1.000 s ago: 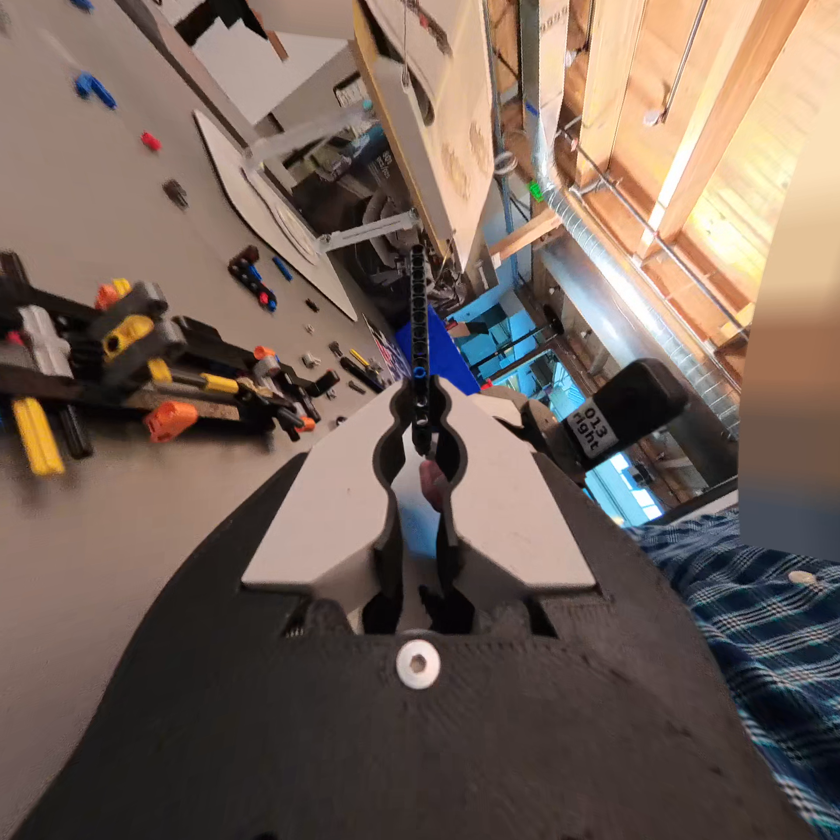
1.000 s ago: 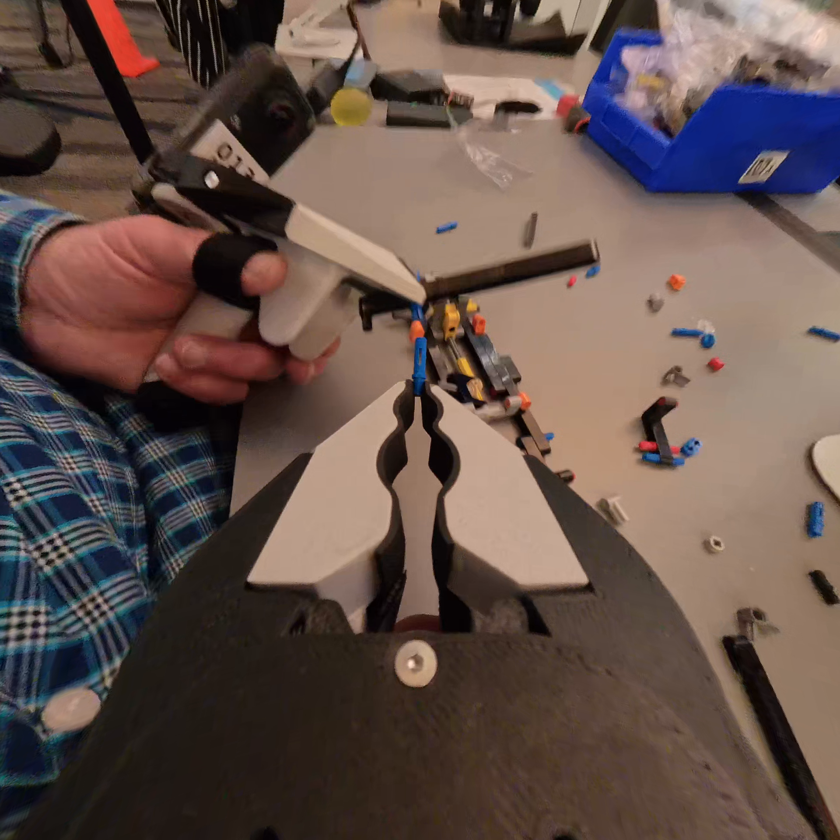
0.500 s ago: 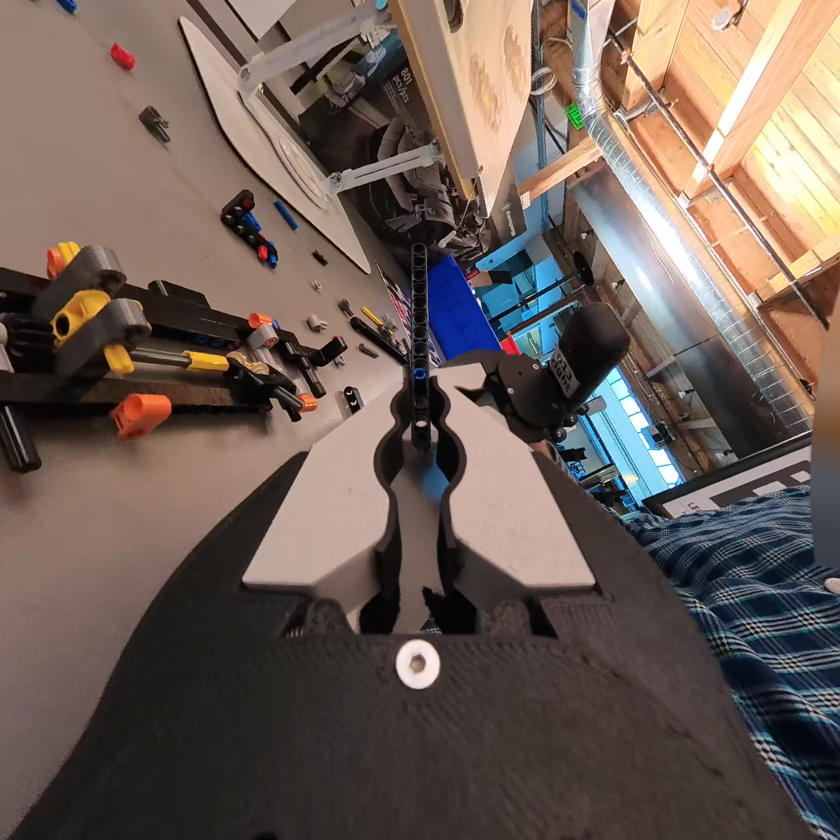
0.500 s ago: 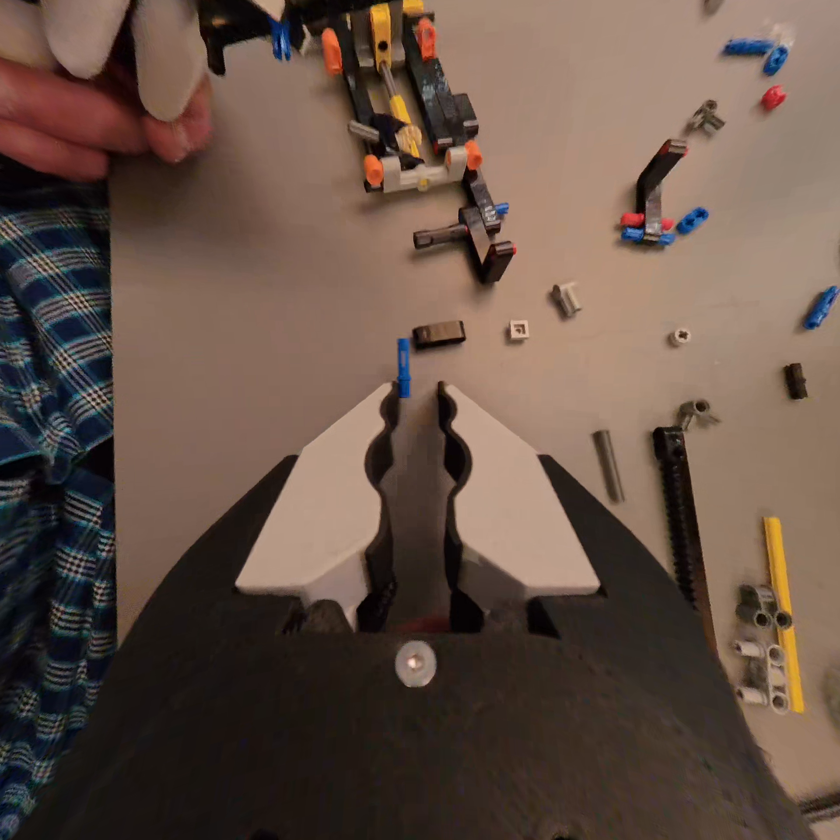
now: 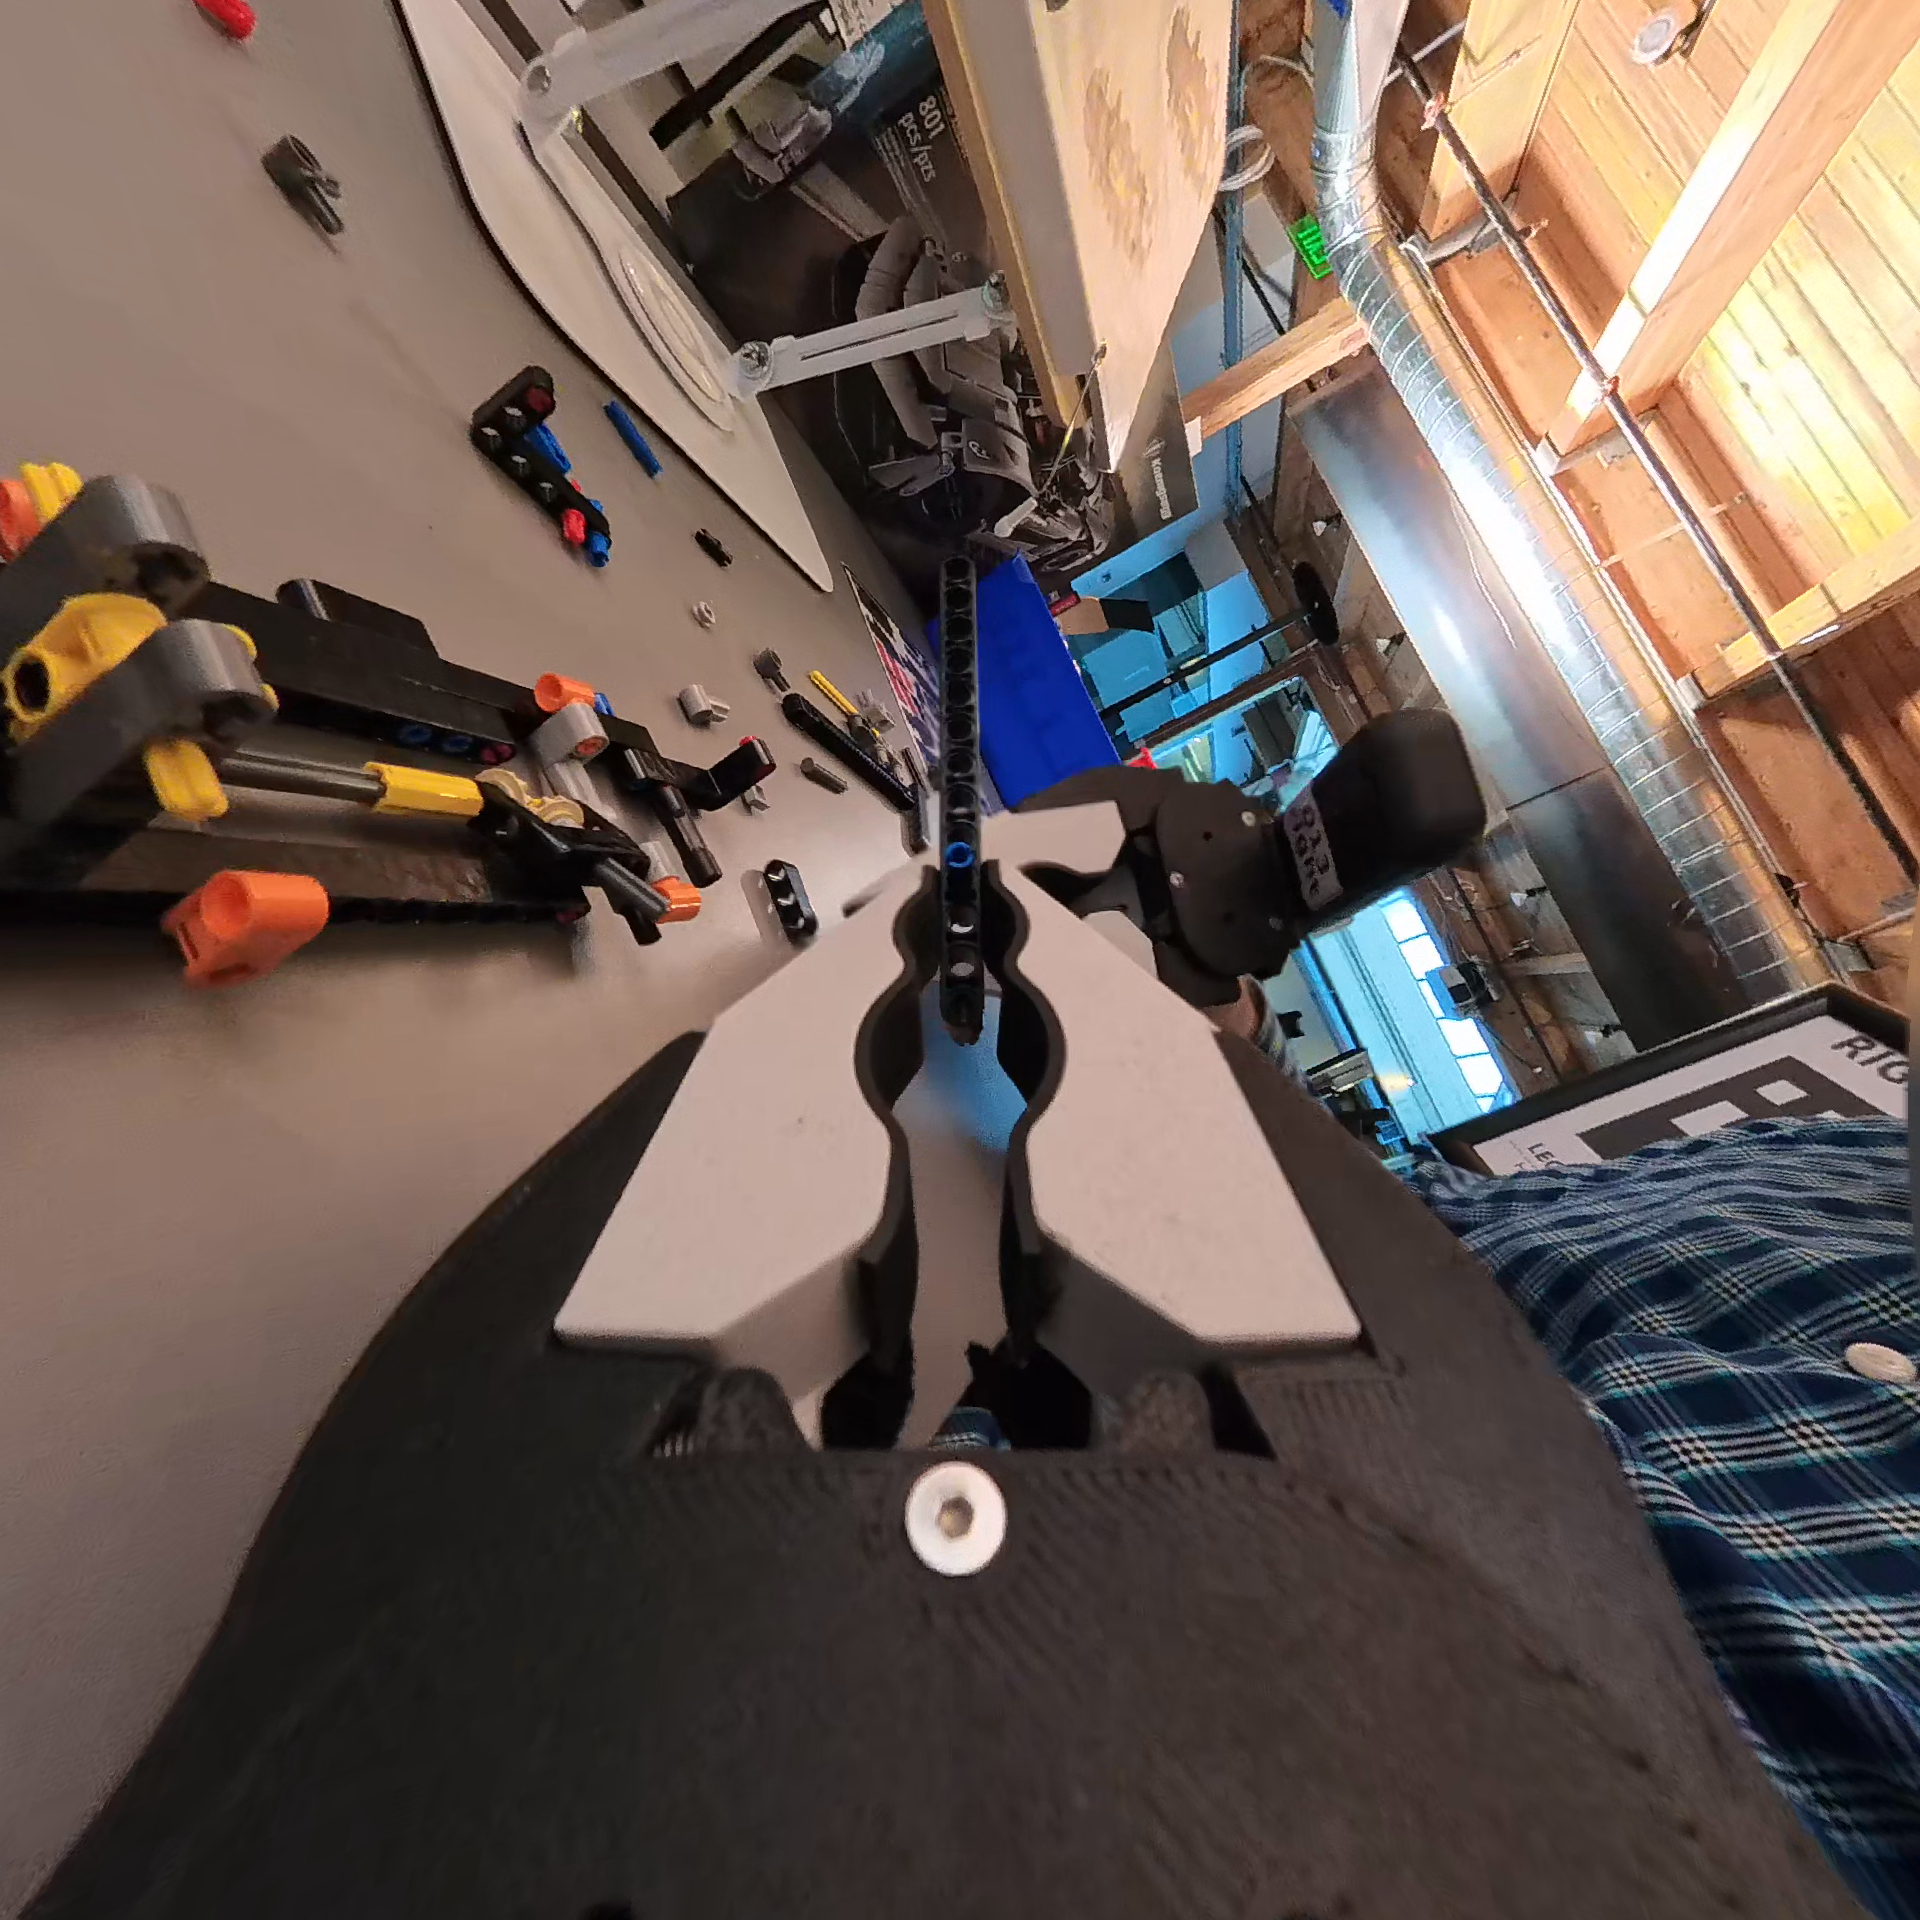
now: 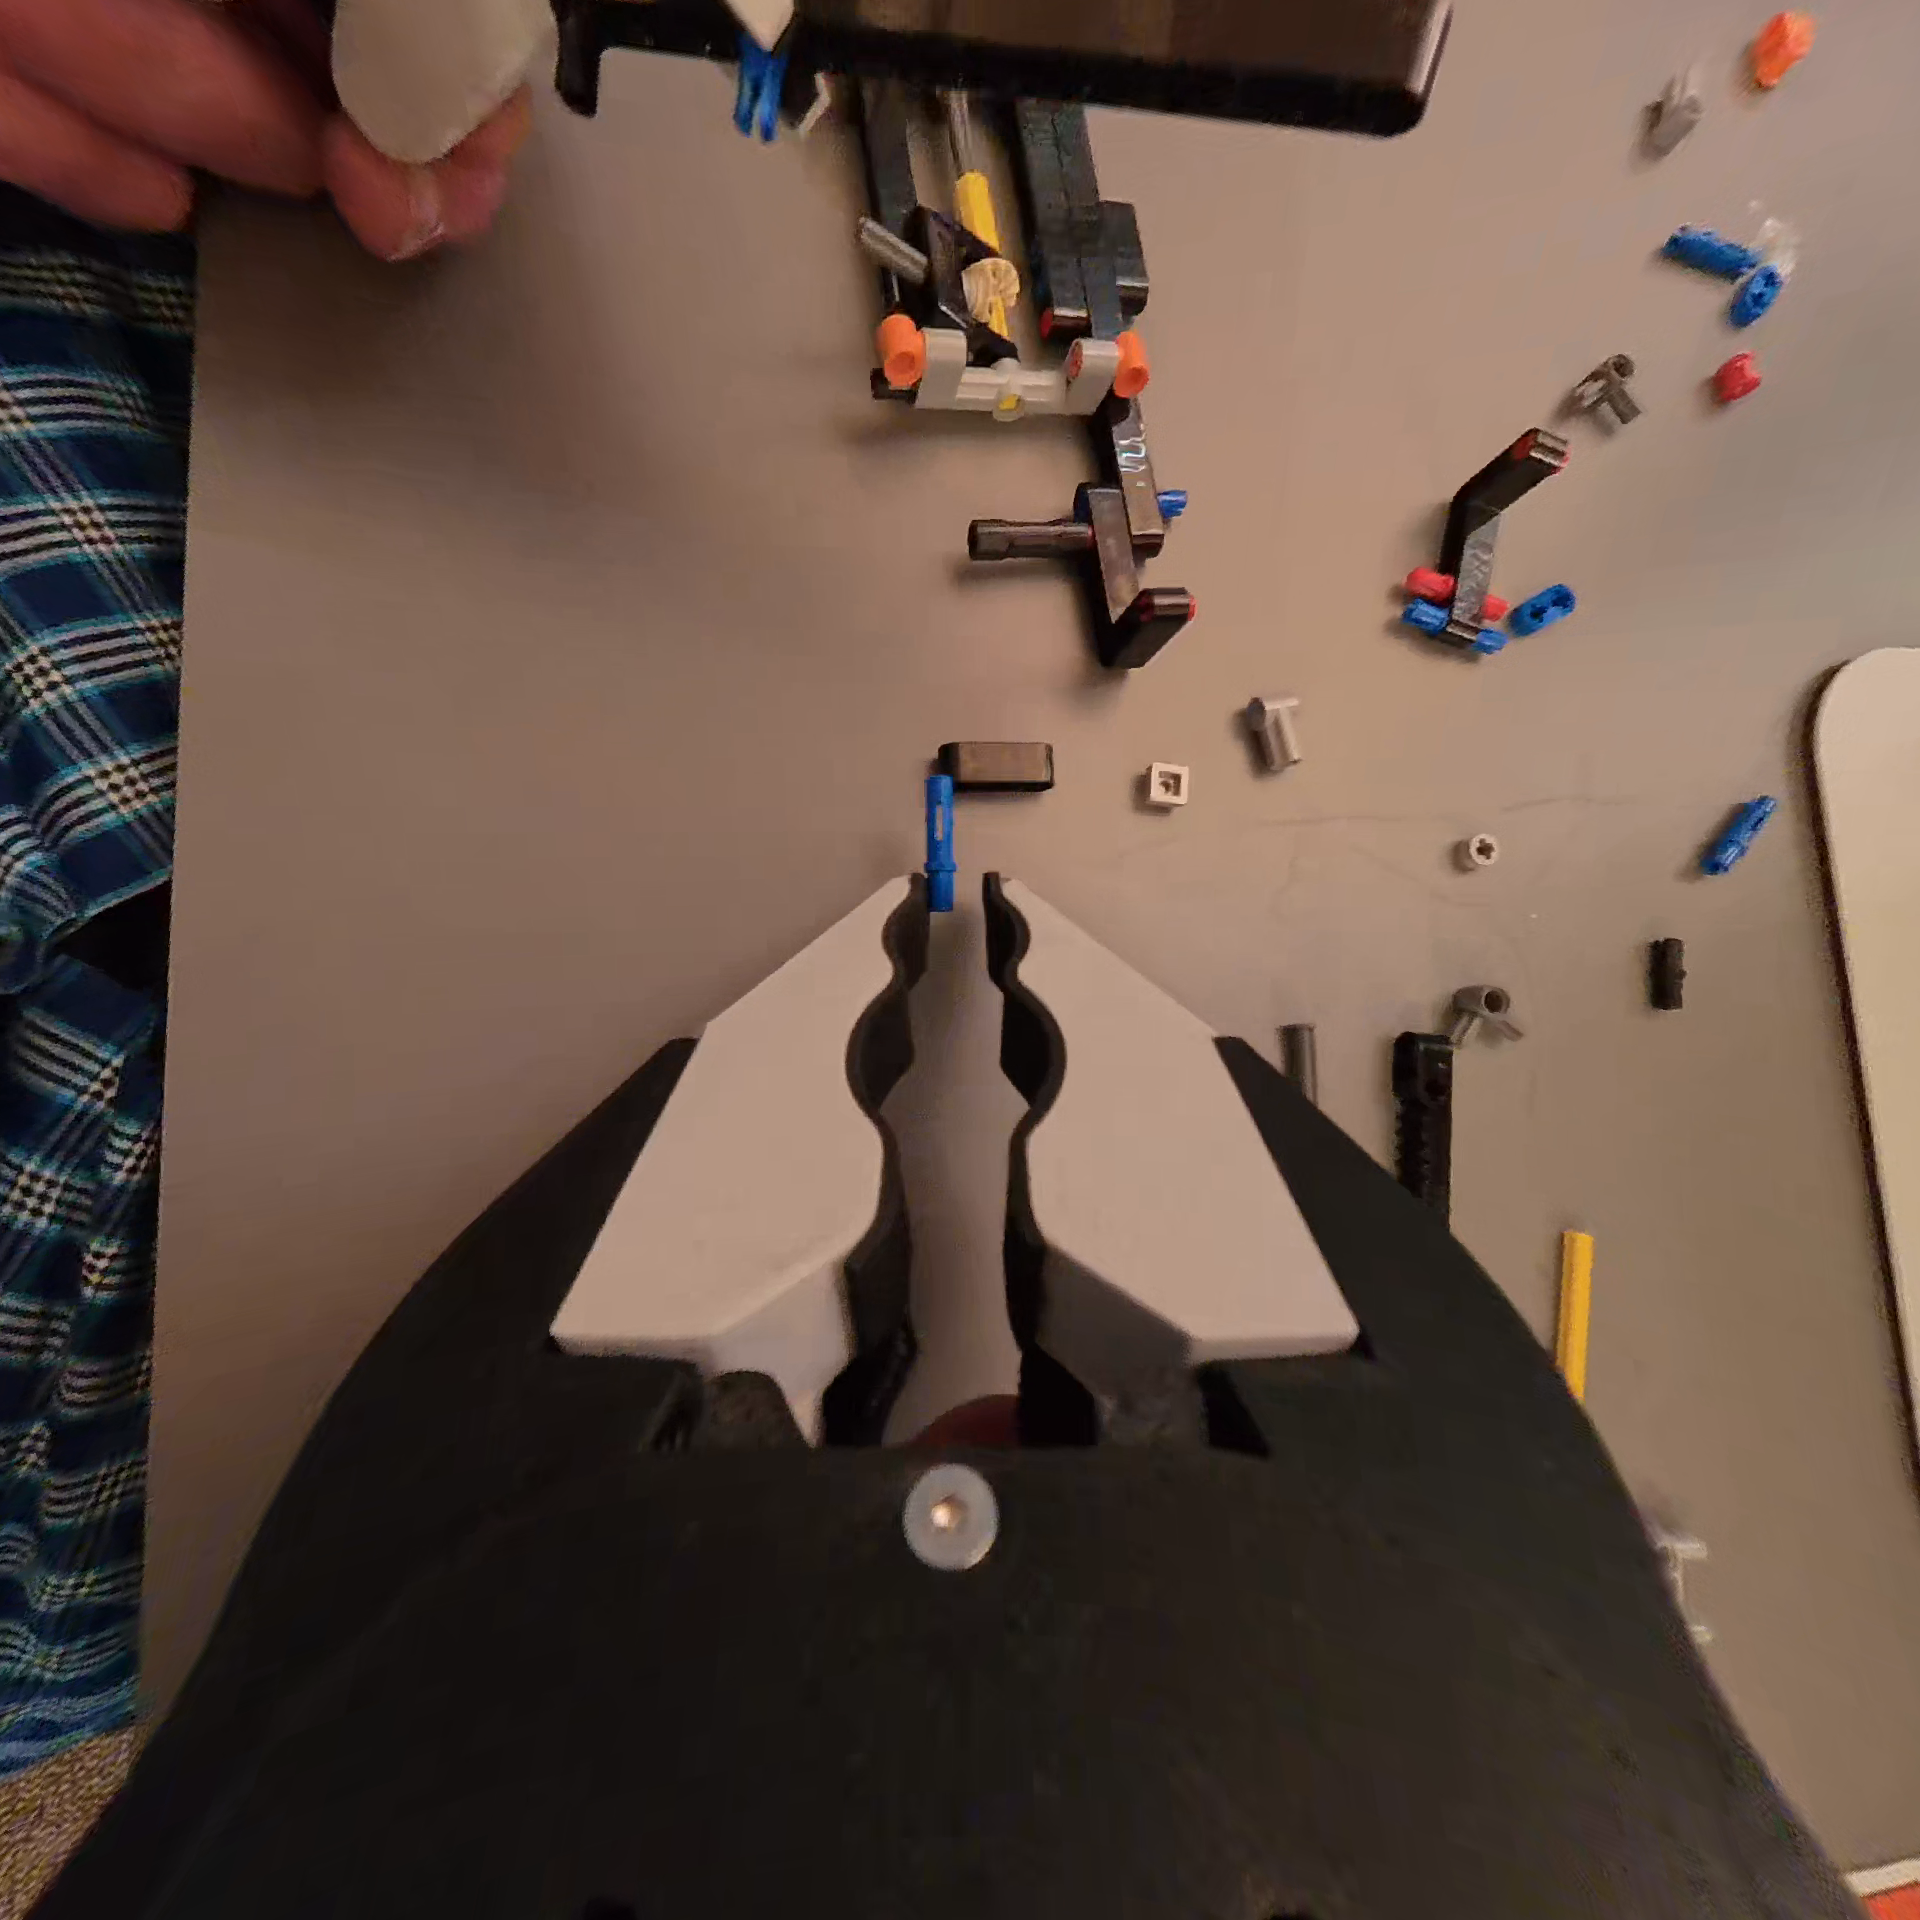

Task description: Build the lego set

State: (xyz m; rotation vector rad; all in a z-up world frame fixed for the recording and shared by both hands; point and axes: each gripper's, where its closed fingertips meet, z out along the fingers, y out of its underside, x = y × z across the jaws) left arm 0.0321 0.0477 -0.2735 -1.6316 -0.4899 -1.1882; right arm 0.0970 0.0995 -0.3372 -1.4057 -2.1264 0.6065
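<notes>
My left gripper [image 5: 961, 883] is shut on a long black beam with holes [image 5: 956, 717], held up in the air and pointing away. A blue pin [image 5: 958, 855] sits in the beam just past the fingertips. The beam also shows at the top of the right wrist view [image 6: 1091, 62], with that pin [image 6: 764, 94]. My right gripper [image 6: 954, 883] points down at the table with its jaws a narrow gap apart. A loose blue pin [image 6: 939, 831] lies against its left fingertip, not gripped. The part-built black, yellow and orange model [image 6: 997, 312] lies farther on and also shows in the left wrist view [image 5: 364, 769].
Loose pieces lie scattered on the grey table: a short black beam [image 6: 997, 764], a bent black beam with red pins [image 6: 1486, 530], a toothed black rack [image 6: 1421, 1122], a yellow axle [image 6: 1576, 1309]. A white board [image 6: 1870, 935] is at the right. A blue bin [image 5: 1023, 675] stands beyond. Left tips to right tips: about 11 cm.
My right gripper has swung away from the beam to point down at the table and has opened. The blue pin it held is now loose at its left fingertip. The left gripper keeps the beam.
</notes>
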